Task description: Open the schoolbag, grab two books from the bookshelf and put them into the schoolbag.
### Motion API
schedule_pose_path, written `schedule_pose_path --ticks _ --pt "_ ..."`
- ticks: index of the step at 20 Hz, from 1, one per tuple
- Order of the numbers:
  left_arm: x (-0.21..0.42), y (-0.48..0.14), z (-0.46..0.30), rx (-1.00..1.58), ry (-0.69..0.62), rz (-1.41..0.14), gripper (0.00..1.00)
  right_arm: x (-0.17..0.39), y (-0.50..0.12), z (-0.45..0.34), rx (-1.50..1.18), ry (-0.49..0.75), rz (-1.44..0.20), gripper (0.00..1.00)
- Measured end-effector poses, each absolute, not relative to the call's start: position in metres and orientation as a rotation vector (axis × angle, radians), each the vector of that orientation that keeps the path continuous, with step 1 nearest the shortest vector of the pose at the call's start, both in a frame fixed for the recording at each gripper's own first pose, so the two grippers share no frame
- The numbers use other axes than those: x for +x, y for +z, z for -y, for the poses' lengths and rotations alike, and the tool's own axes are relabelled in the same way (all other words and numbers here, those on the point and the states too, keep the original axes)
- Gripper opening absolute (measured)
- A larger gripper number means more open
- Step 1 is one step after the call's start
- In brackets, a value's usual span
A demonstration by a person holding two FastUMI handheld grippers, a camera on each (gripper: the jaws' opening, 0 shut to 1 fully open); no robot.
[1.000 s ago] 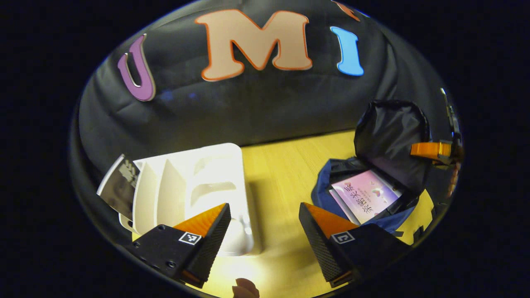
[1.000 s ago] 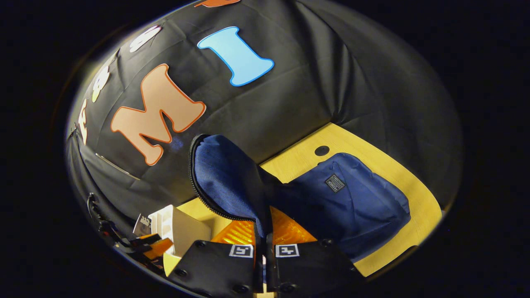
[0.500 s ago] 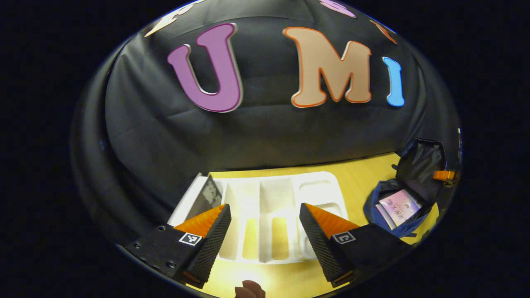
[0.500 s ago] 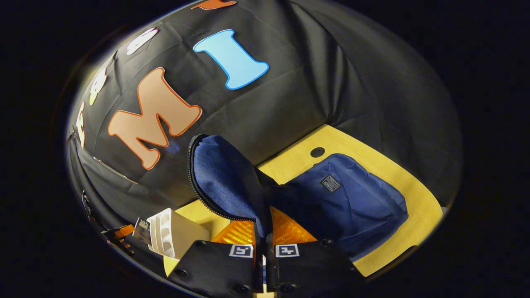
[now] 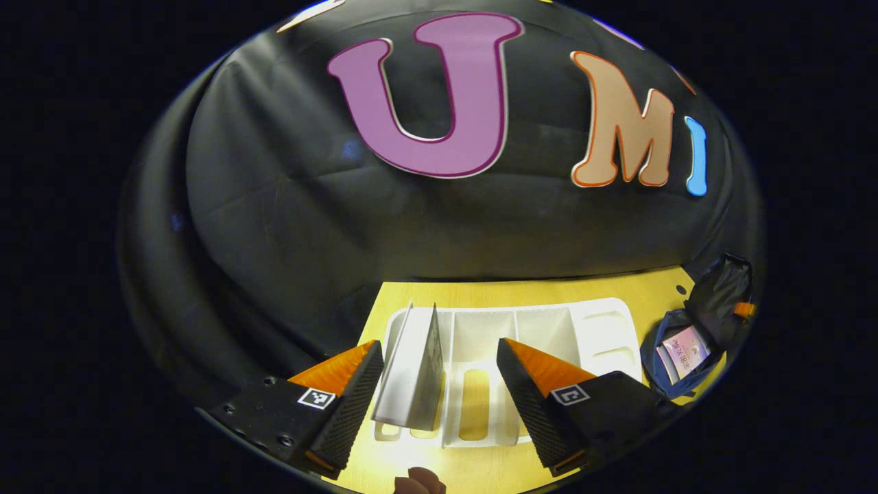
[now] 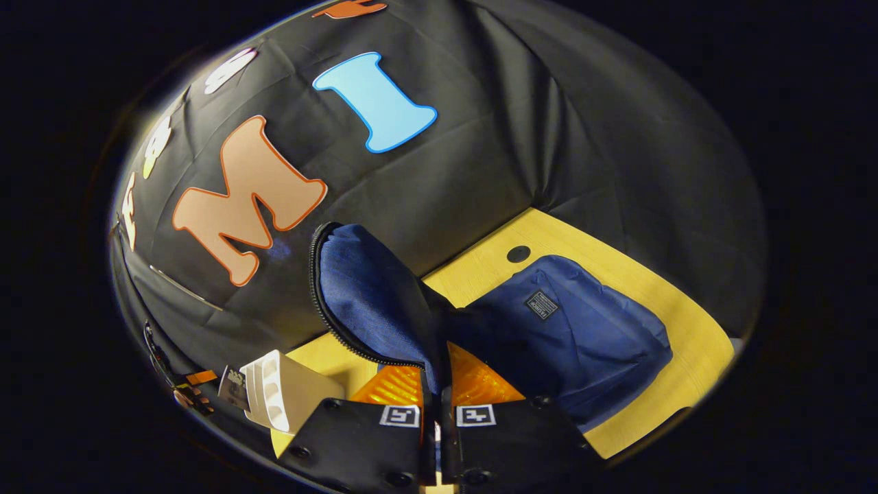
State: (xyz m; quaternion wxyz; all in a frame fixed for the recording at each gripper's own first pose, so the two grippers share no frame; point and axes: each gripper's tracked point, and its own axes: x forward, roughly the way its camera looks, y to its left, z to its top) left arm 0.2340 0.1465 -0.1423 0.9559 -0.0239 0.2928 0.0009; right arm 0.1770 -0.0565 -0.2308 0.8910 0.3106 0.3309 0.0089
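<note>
Left gripper point(image 5: 439, 384) hovering over white bookshelf point(image 5: 603, 322) on table point(image 5: 521, 291), jaws standing wide, book point(image 5: 411, 370) leaning in bookshelf's end slot between them; right gripper point(image 6: 437, 384) jaws clamping schoolbag point(image 6: 583, 343) flap point(image 6: 370, 302), holding it upright; pink book point(image 5: 682, 346) lying inside schoolbag beside bookshelf

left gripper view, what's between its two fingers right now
In the left gripper view, the open left gripper frames the white bookshelf; the remaining book stands in its end slot, close to one finger, untouched.
</note>
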Motion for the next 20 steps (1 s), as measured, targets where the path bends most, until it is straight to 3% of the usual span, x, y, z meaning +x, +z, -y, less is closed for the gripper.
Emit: schedule_pose_path --ticks 13,17,19,20 --pt "0.235 -0.231 -0.167 -0.102 -0.048 -0.921 0.9 0.174 -0.23 0.062 0.658 -0.008 -0.686 0.07" --pt "0.231 -0.248 -0.172 -0.108 -0.044 -0.987 0.78 0.175 -0.23 0.064 0.657 -0.011 -0.686 0.07" --pt "0.229 -0.251 -0.173 -0.116 -0.049 -1.009 0.63 0.175 -0.23 0.063 0.655 -0.01 -0.685 0.06" --pt "0.229 -0.254 -0.172 -0.115 -0.052 -1.012 0.45 0.175 -0.23 0.064 0.654 -0.01 -0.686 0.06"
